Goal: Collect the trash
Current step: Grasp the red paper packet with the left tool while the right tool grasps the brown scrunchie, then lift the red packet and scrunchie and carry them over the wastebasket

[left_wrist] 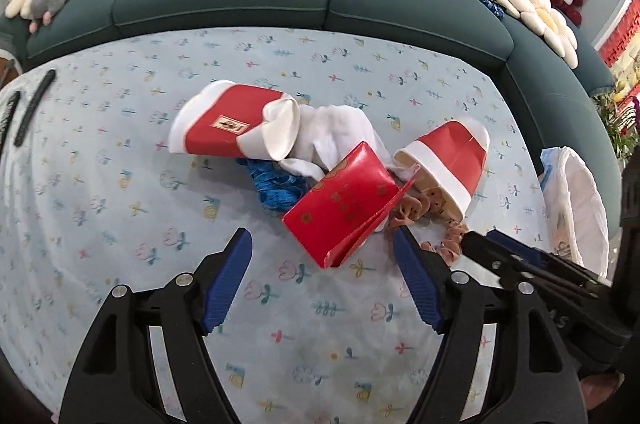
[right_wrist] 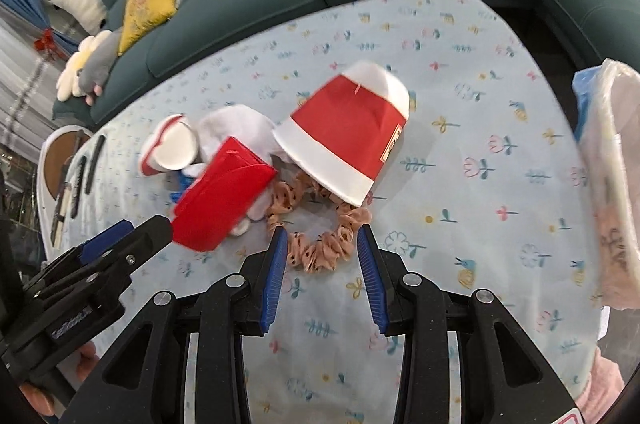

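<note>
My left gripper was wide apart with nothing in it, just above the red box on the flowery tablecloth. My right gripper was partly apart, one finger on each side of the pink scrunchie, not squeezing it. Two red and white paper cups lay tipped over beside white tissue. A trash bag sat at the table's edge.

two paper cups, one red box, two scrunchies
</note>
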A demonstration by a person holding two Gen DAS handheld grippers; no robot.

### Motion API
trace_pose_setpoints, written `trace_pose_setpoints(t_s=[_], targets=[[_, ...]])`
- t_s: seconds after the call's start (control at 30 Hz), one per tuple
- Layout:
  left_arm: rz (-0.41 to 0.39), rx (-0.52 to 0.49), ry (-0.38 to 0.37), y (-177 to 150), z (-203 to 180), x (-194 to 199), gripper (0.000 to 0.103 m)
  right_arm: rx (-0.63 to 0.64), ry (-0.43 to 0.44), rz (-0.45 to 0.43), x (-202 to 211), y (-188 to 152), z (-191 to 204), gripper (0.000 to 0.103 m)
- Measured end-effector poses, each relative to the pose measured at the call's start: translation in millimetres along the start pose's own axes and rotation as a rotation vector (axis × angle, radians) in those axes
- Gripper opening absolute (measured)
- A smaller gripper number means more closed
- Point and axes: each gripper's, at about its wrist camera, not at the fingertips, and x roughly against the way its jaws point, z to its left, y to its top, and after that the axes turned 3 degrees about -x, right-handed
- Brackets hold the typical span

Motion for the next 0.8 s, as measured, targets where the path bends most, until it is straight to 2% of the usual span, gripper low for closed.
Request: trace_pose_setpoints(t_s=[0.13,0.17,0.23,0.27,0.4,0.5,0.63,0.8], targets=[[0.001,-0.019,-0.016,3.6,-3.2,-12.0,0.068,-0.008,-0.015,0.024,-18.1,3.2,-2.1,0.036],[0.002,-0.027,-0.024,3.9,-4.4,-14.4,0.064,-0.008,-0.018,0.028,-20.8,4.1,-1.8,0.036],[0.012,-0.039,-0.042,3.8,-7.4,-19.1,0.055,-0.013,-0.020,0.039,-27.4,3.6,-2.8,0.036],[0.019,-0.041,-0.054,3.6,-8.8,-21.3,0.047,-0.013,-0.021,0.042,-29.5,2.2,-3.6,0.034],[0.041,-0.053,-0.088,-0.5,-14.1,-27.1,0.018,0.000,-0.030,0.038,-34.1,-3.5,-3.9,0.025],[0.039,-0.061,-0.102,-5.1,-20.6,-24.6,0.004,0.005,-0.029,0.045,-34.0,-5.5,-5.7,0.015],[0.025,-0.045,-0.110,-9.0,-25.9,-13.2,0.000,-0.008,-0.016,0.053,-28.9,-9.8,-9.6,0.011],[-0.002,-0.015,-0.119,-8.5,-31.1,9.3,0.000,-0.017,0.022,0.010,-1.3,-11.0,-10.4,0.010]])
